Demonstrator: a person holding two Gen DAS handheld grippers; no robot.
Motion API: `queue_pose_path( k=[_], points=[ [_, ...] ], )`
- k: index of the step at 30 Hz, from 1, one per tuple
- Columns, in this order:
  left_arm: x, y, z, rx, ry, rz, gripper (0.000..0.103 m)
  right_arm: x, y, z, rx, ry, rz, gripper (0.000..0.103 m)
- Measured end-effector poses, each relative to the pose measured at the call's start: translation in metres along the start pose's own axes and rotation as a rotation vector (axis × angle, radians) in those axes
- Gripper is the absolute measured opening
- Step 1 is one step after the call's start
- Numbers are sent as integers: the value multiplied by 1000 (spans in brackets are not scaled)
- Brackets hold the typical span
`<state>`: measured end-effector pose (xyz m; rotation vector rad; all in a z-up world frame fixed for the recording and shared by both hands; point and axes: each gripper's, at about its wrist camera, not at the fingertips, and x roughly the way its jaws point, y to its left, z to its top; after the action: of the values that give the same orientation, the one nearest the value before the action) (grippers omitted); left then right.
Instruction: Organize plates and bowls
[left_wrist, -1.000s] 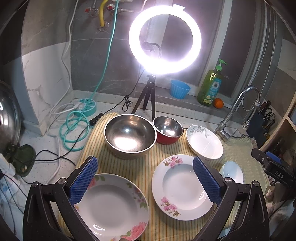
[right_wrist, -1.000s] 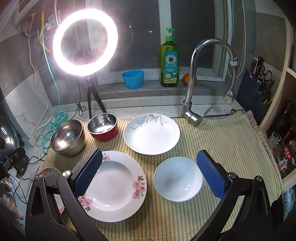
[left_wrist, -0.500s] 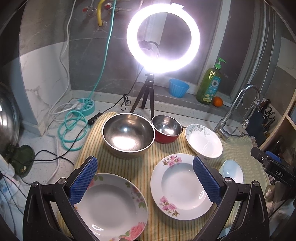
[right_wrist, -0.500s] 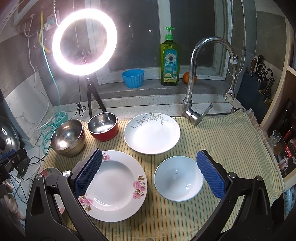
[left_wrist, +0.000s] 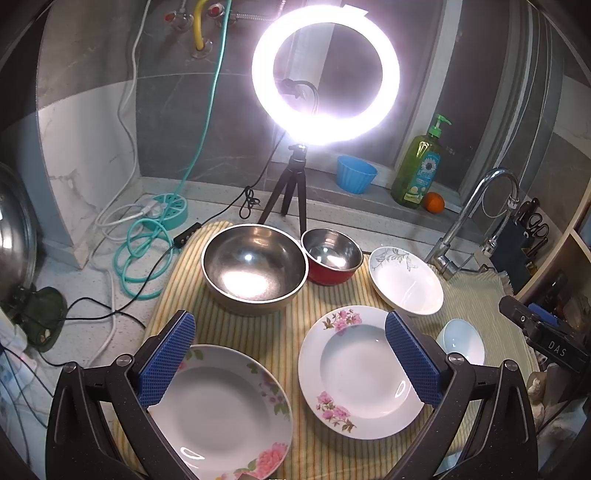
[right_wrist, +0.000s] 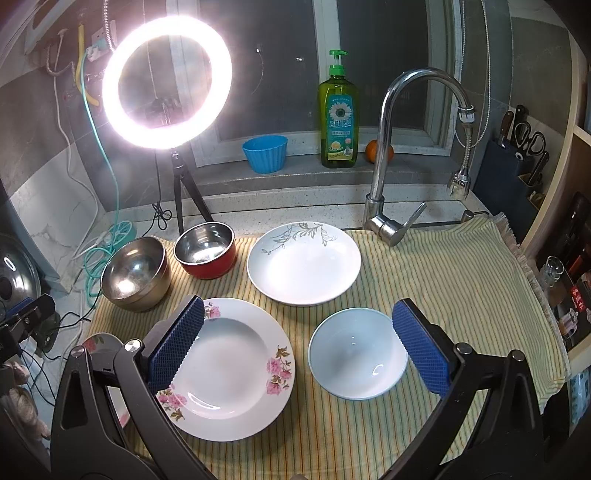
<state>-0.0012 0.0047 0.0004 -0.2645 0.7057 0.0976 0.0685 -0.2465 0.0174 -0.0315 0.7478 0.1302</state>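
Left wrist camera first. The left gripper (left_wrist: 290, 356) has its blue fingers (left_wrist: 168, 356) spread wide, holding nothing, up above the striped cloth (left_wrist: 284, 332) on the bench. Near and to the left lies a flowered plate (left_wrist: 221, 413). Just to its right lies a second flowered plate (left_wrist: 360, 373). The two are close but not touching. Farther back sits a big steel bowl (left_wrist: 255, 267), and touching its right side is a small red bowl (left_wrist: 331, 256) with a shiny inside. To the right of that is a white leaf-pattern dish (left_wrist: 406, 281). A small pale blue bowl (left_wrist: 461, 341) peeks out on the right, partly hidden behind the right finger. A bright ring light (left_wrist: 325, 72) stands at the back on a little tripod.

Right wrist camera next. The right gripper (right_wrist: 297, 343) also has its fingers (right_wrist: 421, 350) spread wide and holds nothing. Between the fingers, toward the right one, sits the small pale blue bowl (right_wrist: 357, 353). To its left is the second flowered plate (right_wrist: 225, 367), partly under the left finger. Beyond them lies the white leaf-pattern dish (right_wrist: 303, 263). Far left are the small red bowl (right_wrist: 205, 250) and the big steel bowl (right_wrist: 135, 273), side by side. A silver tap (right_wrist: 384, 155) rises behind the cloth, and a green soap bottle (right_wrist: 338, 114) stands on the window sill.
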Motion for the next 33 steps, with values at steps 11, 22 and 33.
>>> queue_pose_path(
  k=[11,22,33],
  points=[
    [1,-1,1,2,1,-3,102,1,0,-1,1,2,-2,103],
    [3,-3,1,6,5,-5,102,2,1,-1,0,3,-1,103],
    [9,-6,1,14,22,-9,102,8,-1,-5,-1,14,-7,103]
  ],
)
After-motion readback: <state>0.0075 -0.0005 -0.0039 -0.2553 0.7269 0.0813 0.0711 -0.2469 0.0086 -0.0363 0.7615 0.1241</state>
